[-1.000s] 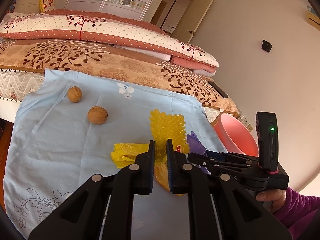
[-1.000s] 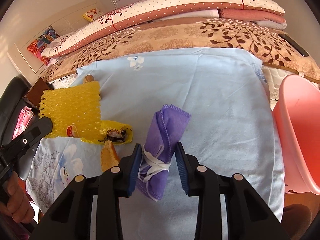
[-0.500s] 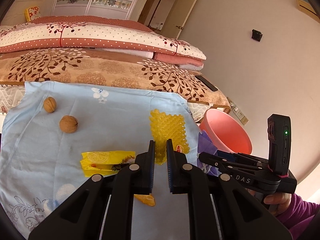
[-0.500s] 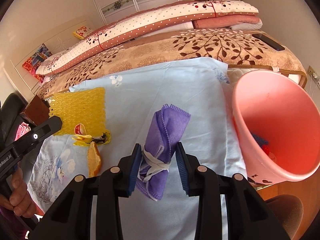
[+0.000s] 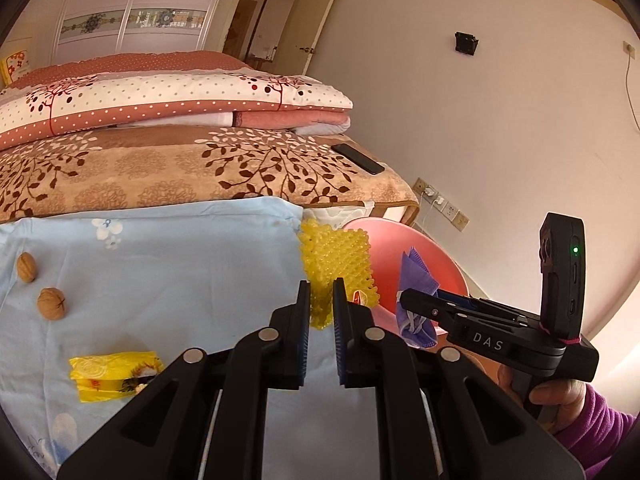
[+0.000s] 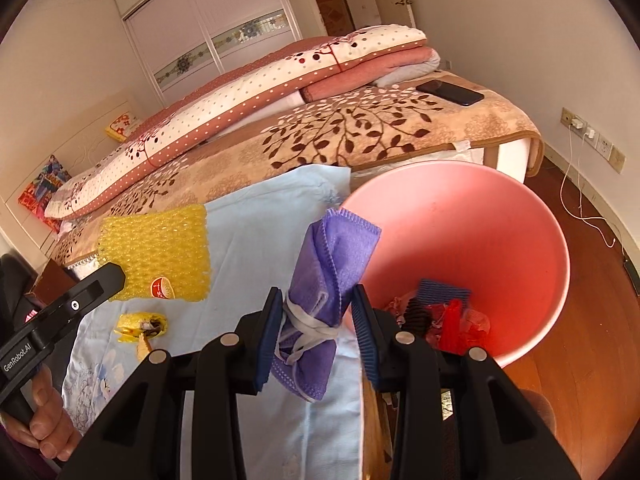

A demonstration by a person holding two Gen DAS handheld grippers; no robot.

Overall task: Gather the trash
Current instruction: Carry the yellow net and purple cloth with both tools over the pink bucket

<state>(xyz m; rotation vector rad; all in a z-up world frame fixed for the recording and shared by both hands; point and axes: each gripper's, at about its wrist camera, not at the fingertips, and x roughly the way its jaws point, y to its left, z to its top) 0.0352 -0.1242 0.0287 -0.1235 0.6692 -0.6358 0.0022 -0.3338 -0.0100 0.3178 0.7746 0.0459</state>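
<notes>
The left gripper (image 5: pixel 321 312) is pinching one yellow net (image 5: pixel 335 268) in its jaws. The right gripper (image 6: pixel 316 326) is squeezing one purple mask (image 6: pixel 326 276); the mask is hanging by the rim of the one pink bin (image 6: pixel 520 216), at 9 o'clock from it. On the blue sheet (image 5: pixel 168 264) two walnuts (image 5: pixel 51 303) are lying at 9 o'clock and one yellow wrapper (image 5: pixel 114 376) at 8 o'clock. One phone (image 6: pixel 450 92) is lying on the bed (image 6: pixel 360 132).

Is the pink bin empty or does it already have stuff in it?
Not empty. The right wrist view shows the pink bin with red scraps and a blue ribbed piece at its bottom; most of its inside is bare.
</notes>
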